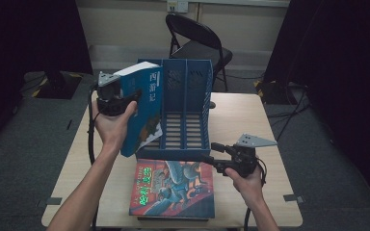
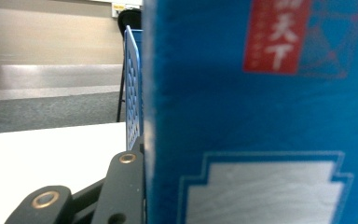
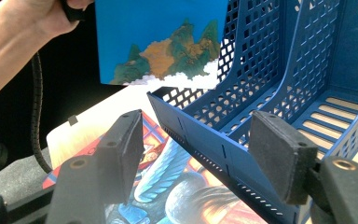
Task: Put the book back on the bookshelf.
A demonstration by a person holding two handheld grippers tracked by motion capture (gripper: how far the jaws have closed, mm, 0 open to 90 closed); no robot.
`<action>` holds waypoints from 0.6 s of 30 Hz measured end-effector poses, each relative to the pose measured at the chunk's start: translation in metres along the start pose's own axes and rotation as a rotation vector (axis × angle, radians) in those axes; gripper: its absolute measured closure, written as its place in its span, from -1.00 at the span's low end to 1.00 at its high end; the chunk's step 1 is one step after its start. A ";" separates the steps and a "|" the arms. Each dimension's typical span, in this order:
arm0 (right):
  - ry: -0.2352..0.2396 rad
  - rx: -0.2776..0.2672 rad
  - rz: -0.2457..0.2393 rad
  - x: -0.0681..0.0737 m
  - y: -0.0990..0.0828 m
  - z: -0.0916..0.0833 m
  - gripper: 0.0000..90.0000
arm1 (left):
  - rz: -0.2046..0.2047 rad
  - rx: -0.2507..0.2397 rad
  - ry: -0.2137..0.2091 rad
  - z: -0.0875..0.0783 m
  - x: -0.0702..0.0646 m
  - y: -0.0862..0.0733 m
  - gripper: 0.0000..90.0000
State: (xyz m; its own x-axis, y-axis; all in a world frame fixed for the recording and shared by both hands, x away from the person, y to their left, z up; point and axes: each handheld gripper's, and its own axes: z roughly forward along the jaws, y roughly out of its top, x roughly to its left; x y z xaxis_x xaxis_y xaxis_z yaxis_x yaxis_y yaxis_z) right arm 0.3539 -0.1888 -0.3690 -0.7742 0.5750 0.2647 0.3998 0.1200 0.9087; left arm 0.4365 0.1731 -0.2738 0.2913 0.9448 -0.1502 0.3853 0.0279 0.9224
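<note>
Tabletop scene: my left gripper (image 1: pixel 125 98) clamps the blue book (image 1: pixel 142 103), upright over the file rack's (image 1: pixel 185 110) left slot. My right gripper (image 3: pixel 198 154) hangs released, jaws straddling the rack's front wall, second book (image 1: pixel 173 187) just beneath.

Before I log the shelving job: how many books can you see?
2: a blue book held upright in the left tool beside the file rack, and a red book flat on the table in front.
</note>
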 end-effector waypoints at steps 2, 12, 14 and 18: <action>-0.001 0.000 0.002 0.000 0.000 -0.001 -0.22 | -0.028 -0.008 0.016 0.003 0.001 -0.001 0.36; 0.000 -0.001 0.001 -0.001 0.000 -0.001 -0.22 | -0.011 -0.002 0.036 -0.005 0.009 0.001 0.36; 0.000 -0.003 0.000 0.000 0.000 -0.001 -0.22 | 0.000 0.001 0.041 -0.004 0.009 -0.001 0.36; 0.002 -0.003 -0.001 0.000 0.001 0.000 -0.22 | -0.007 -0.008 0.040 0.002 0.004 -0.005 0.36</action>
State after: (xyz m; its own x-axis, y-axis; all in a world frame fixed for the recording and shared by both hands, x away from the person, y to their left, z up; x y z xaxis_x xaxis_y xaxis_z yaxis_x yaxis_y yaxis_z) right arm 0.3538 -0.1886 -0.3684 -0.7753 0.5736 0.2645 0.3979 0.1183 0.9098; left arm 0.4371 0.1761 -0.2799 0.2527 0.9570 -0.1427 0.3804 0.0374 0.9241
